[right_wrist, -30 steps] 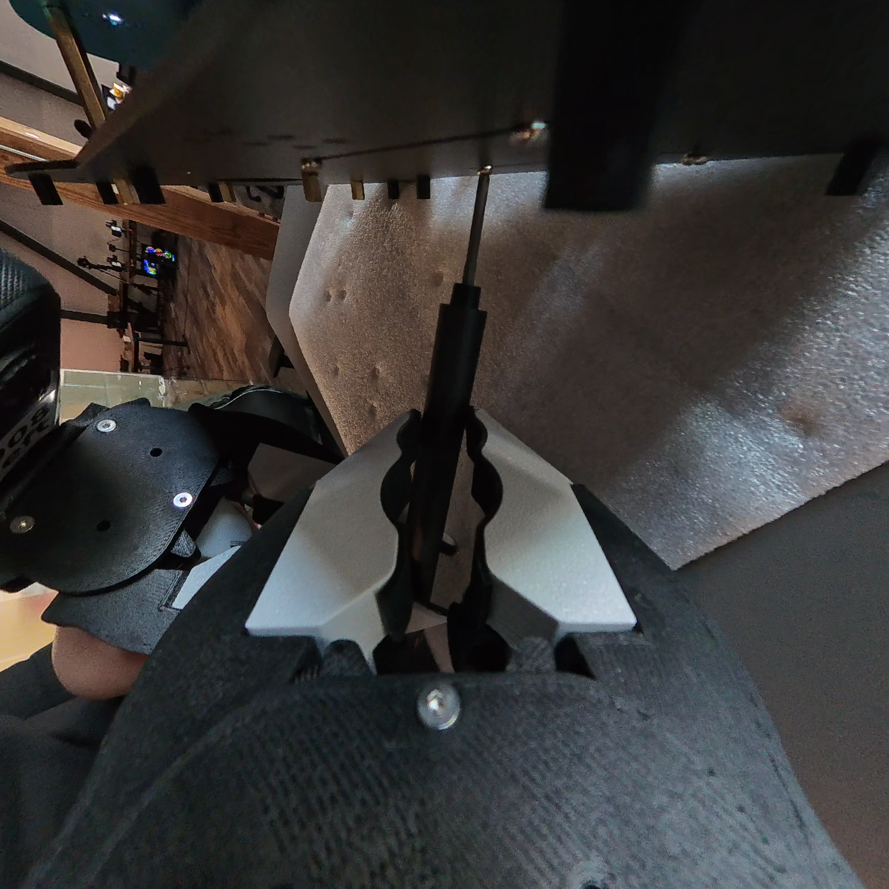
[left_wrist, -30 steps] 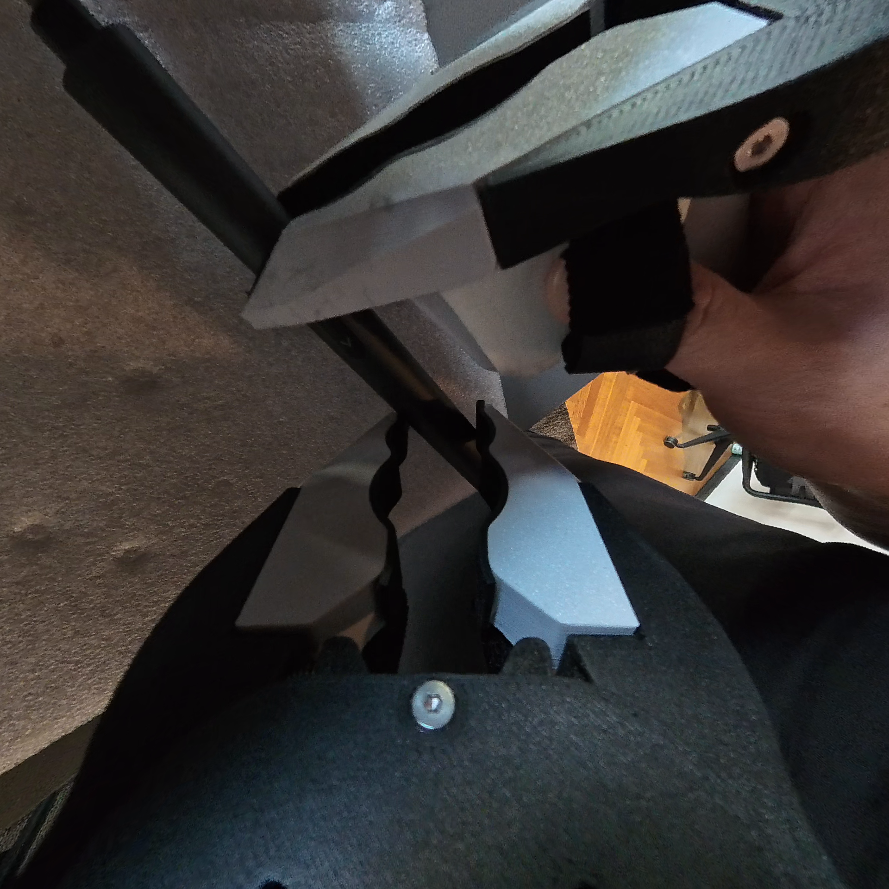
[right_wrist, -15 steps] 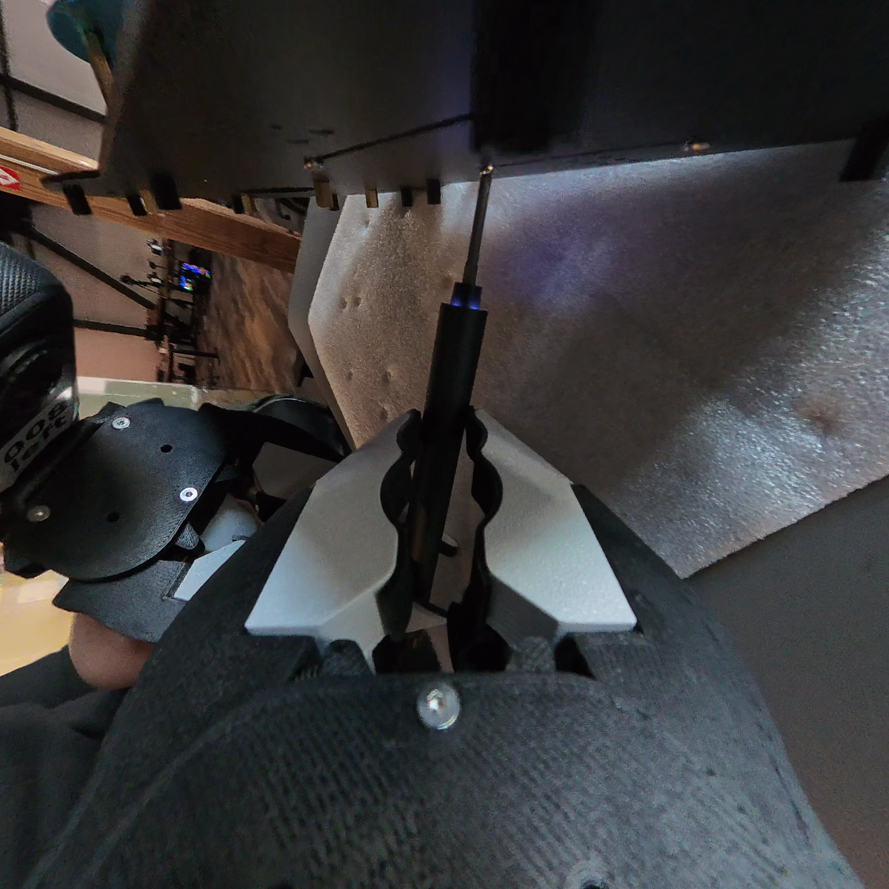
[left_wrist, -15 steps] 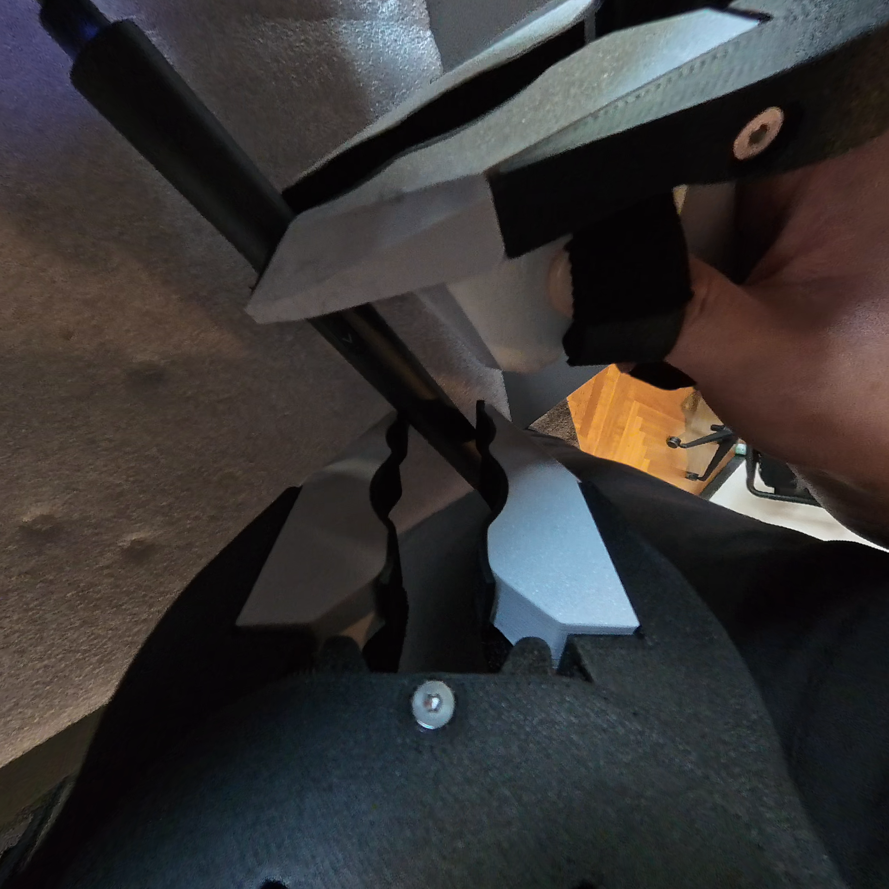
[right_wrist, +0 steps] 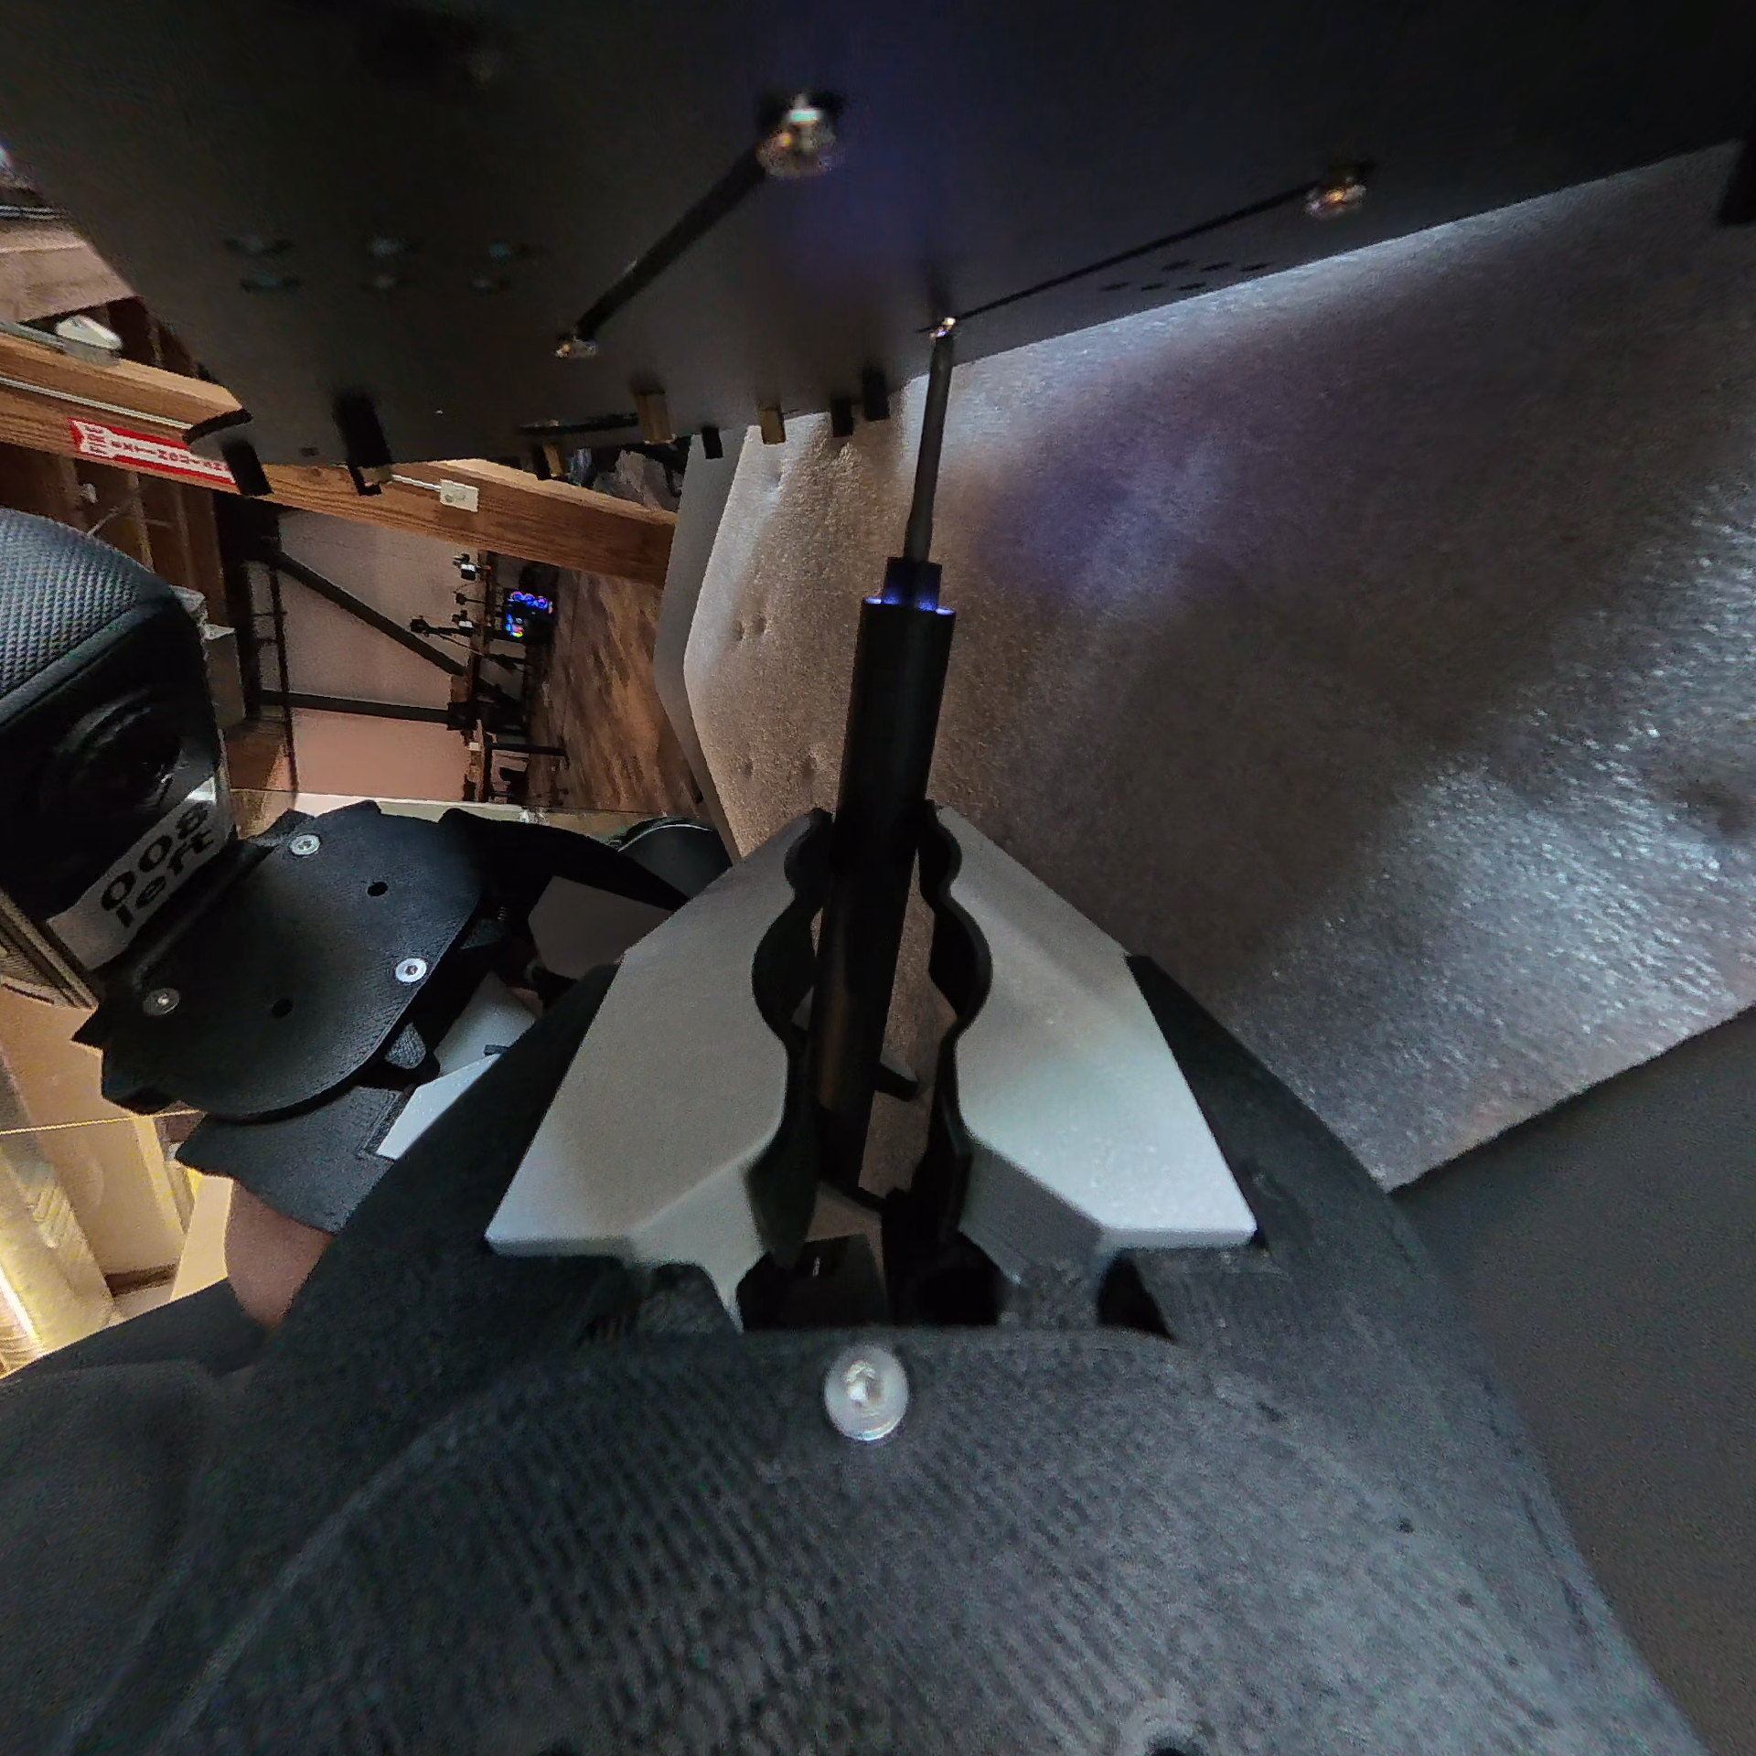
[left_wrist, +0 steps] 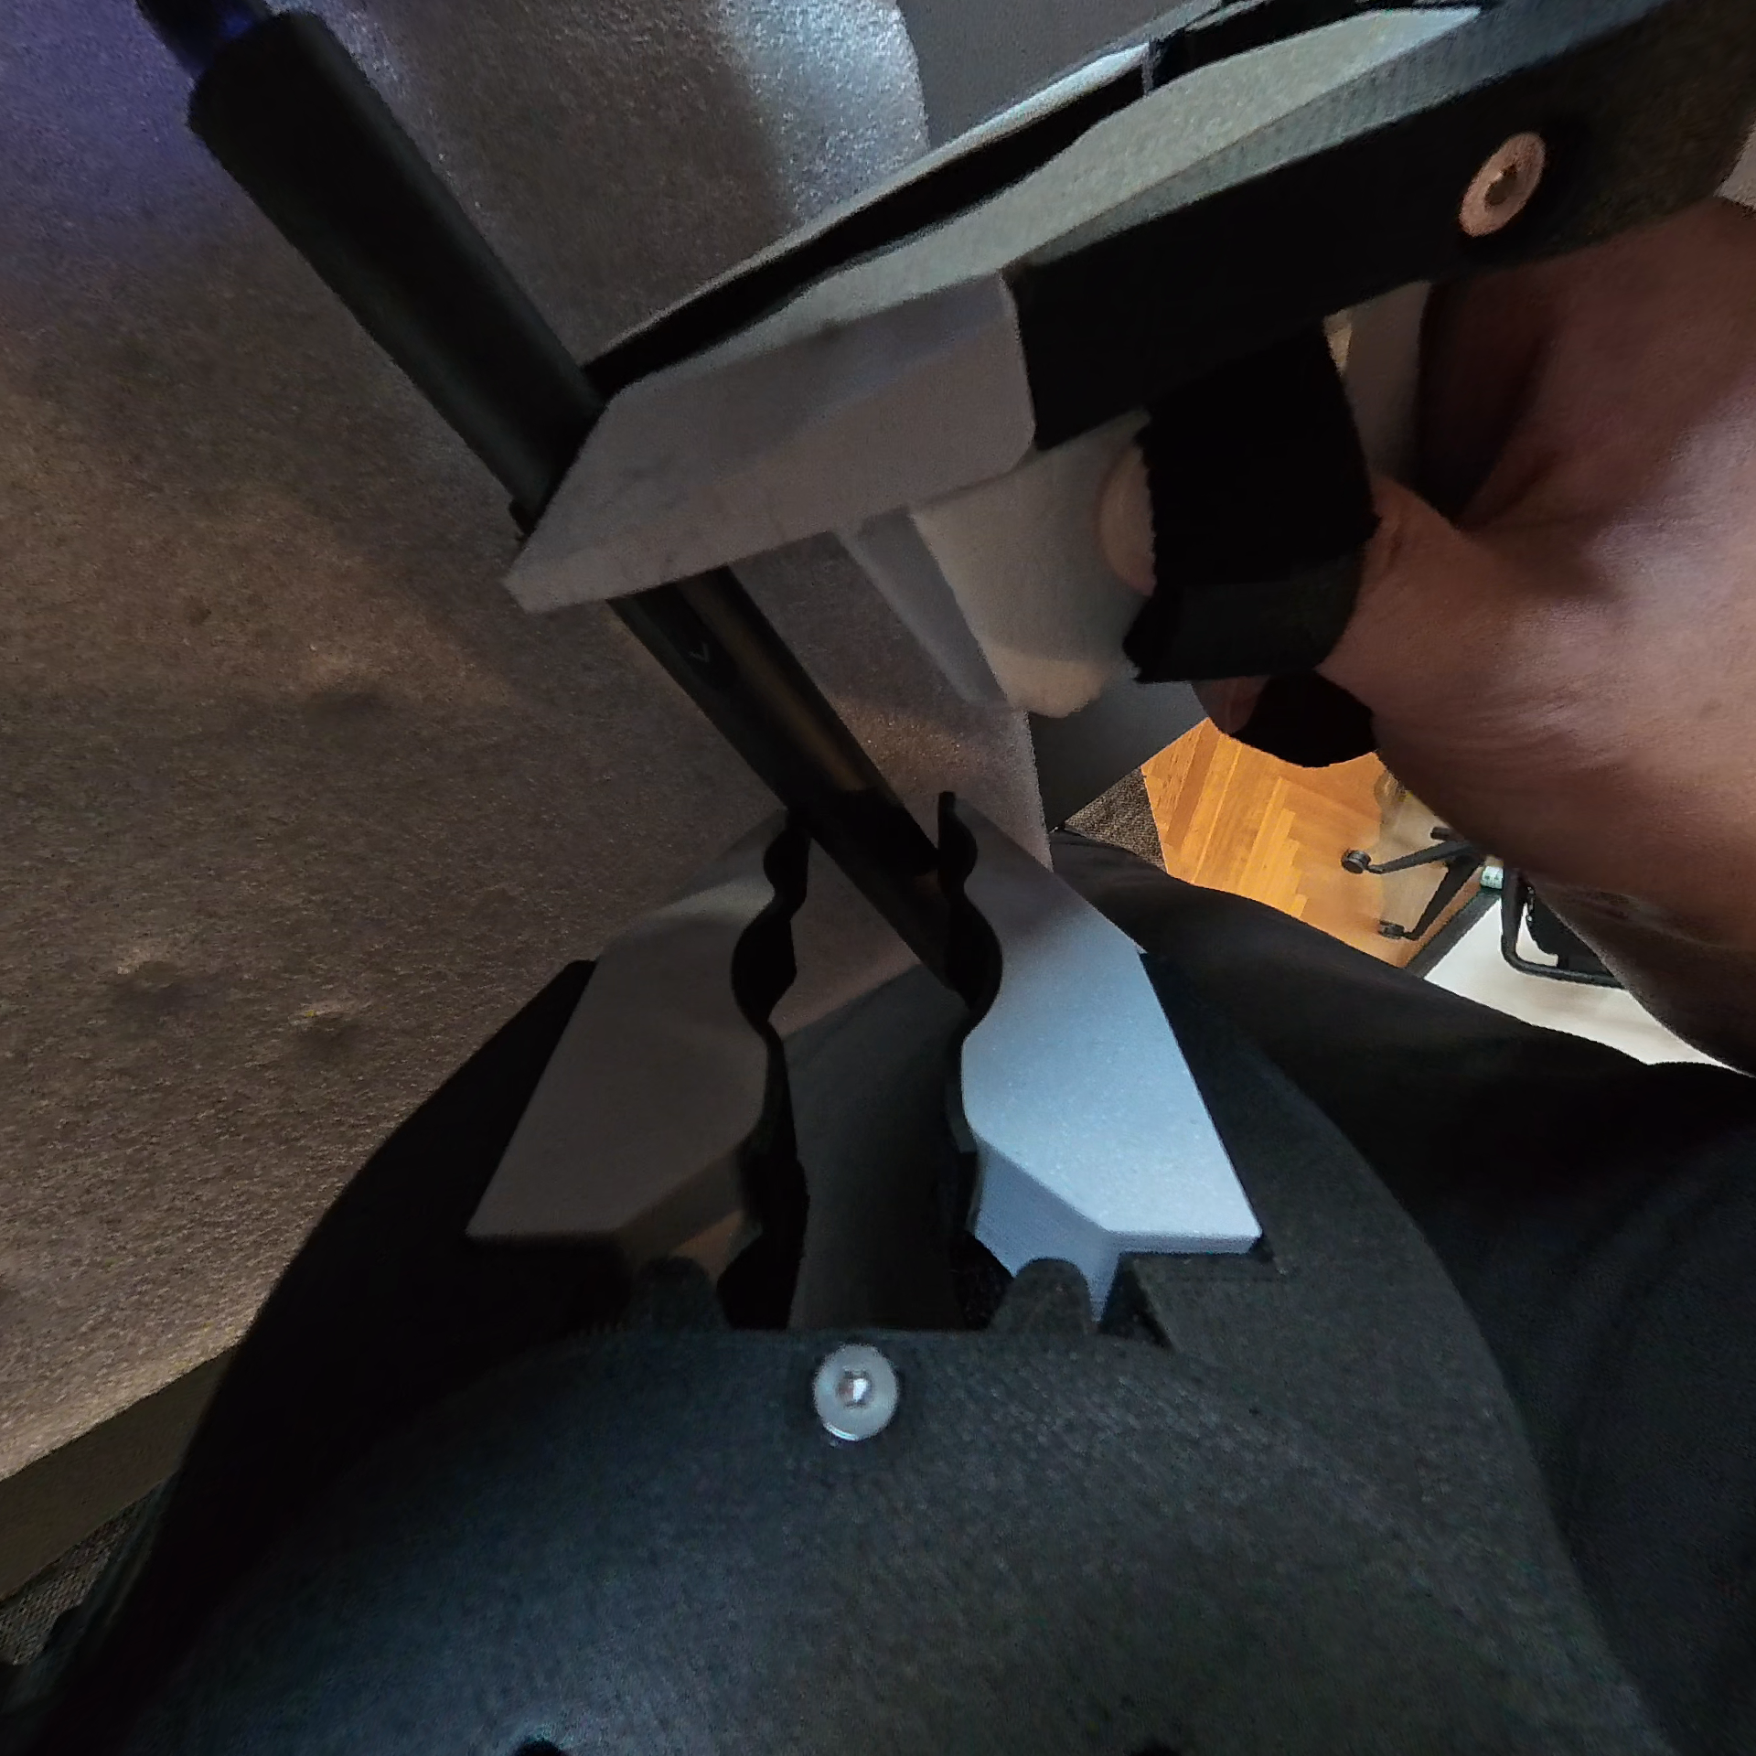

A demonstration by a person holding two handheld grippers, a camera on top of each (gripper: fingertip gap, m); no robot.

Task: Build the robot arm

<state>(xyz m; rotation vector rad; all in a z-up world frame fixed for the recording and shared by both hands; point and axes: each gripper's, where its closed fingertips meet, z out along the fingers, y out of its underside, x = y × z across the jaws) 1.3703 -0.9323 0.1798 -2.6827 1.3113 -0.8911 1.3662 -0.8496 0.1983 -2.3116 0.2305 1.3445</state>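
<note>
My right gripper is shut on a black electric screwdriver with a blue glow at its collar. Its thin bit points up, and the tip sits at a small screw on the edge of a black panel. In the left wrist view the screwdriver runs diagonally from the upper left. Its rear end lies between the tips of my open left gripper, against the right finger. The right gripper's grey finger and a hand are just above.
A grey foam sheet lies under the panel and fills the left of the left wrist view. The panel carries other screws. The left gripper with its camera is at the left. A wooden beam and a chair base are farther off. The gap from one gripper's tips to the other's is roughly 8 cm.
A blue light has come on at the screwdriver's collar. The right wrist view has tilted, so more of the black panel's face and its screws show. The bit stays at the same screw.
</note>
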